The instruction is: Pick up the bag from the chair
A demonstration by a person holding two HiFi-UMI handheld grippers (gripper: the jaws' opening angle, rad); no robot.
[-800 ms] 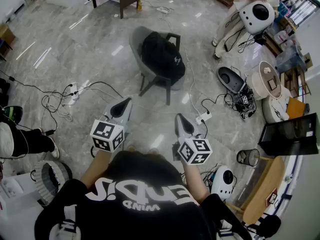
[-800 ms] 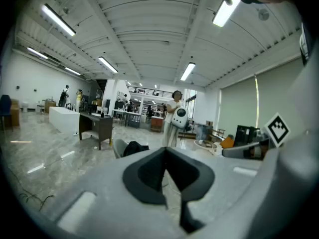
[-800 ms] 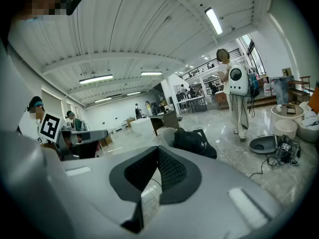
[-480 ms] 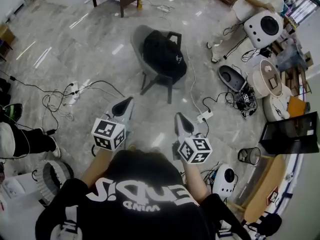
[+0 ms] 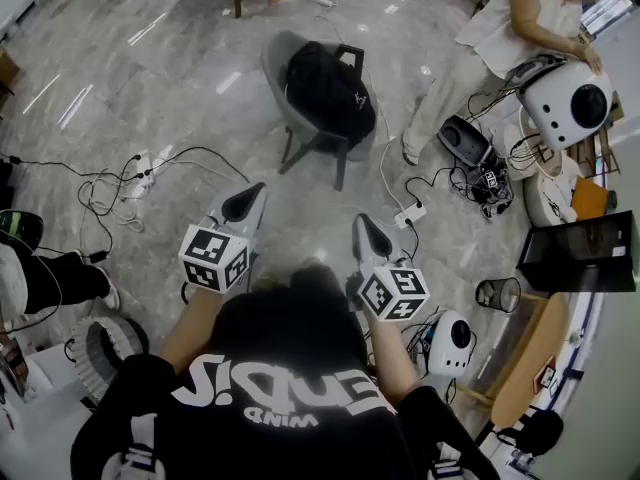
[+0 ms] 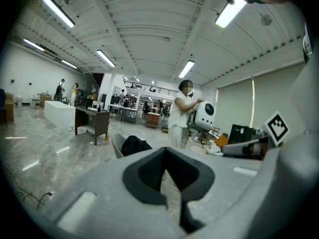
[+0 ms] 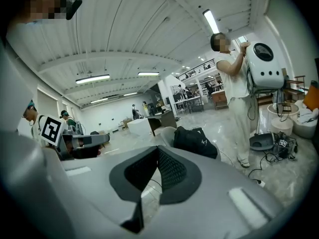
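Note:
A black bag (image 5: 325, 88) lies on the seat of a grey chair (image 5: 275, 73) that stands on the marble floor well ahead of me. My left gripper (image 5: 245, 205) and right gripper (image 5: 366, 234) are held side by side near my body, both pointing toward the chair and far short of it. Both are shut with nothing between their jaws. The left gripper view shows the left gripper (image 6: 166, 151) with the bag (image 6: 134, 146) small beyond its tip. Past the right gripper (image 7: 157, 149), in its own view, the bag (image 7: 194, 141) rests on the chair (image 7: 164, 136).
A person (image 5: 500, 38) stands right of the chair holding a white round device (image 5: 570, 93). Cables and a power strip (image 5: 140, 173) lie on the floor at the left, another strip (image 5: 412, 212) and more gear at the right. A wire bin (image 5: 497, 294) stands near my right.
The person with the white device has come further into view at the right. The chair sits slightly higher in the head view. Both grippers stay shut in much the same place.

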